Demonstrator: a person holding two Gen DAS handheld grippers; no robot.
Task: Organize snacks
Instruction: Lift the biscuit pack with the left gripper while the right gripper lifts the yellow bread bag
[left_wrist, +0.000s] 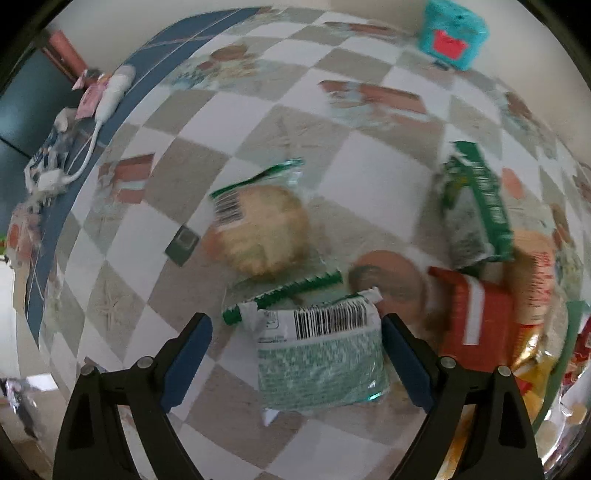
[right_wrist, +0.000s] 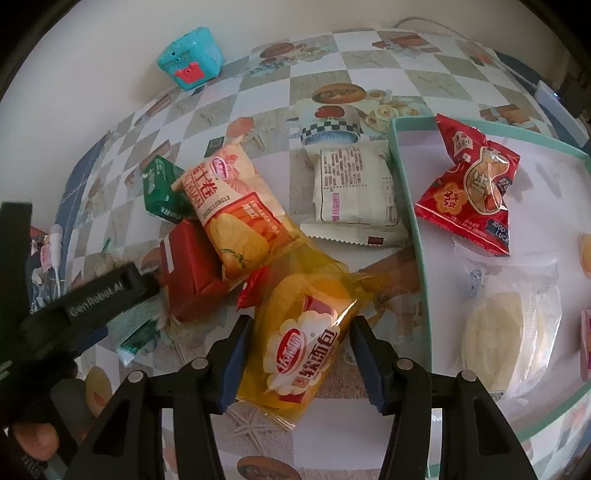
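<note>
Checkered tablecloth (right_wrist: 369, 79) meets pale wall (right_wrist: 92, 55).

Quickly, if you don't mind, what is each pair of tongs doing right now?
Left tongs: open, straddling the green packet.
Right tongs: around the yellow bread packet; grip cannot be told.

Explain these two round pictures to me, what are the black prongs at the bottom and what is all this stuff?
No robot here: a person holds one two-fingered grabbing tool in each hand, each carrying a wide-angle camera looking along its fingers. The left tool straddles a green-and-white barcoded snack packet, its jaws wide open. The right tool has a yellow soft-bread packet between its jaws; I cannot tell whether they grip it. Loose snacks lie on the checkered tablecloth. A teal-rimmed white tray already holds a red sweet wrapper and a clear-wrapped pale cake.
</note>
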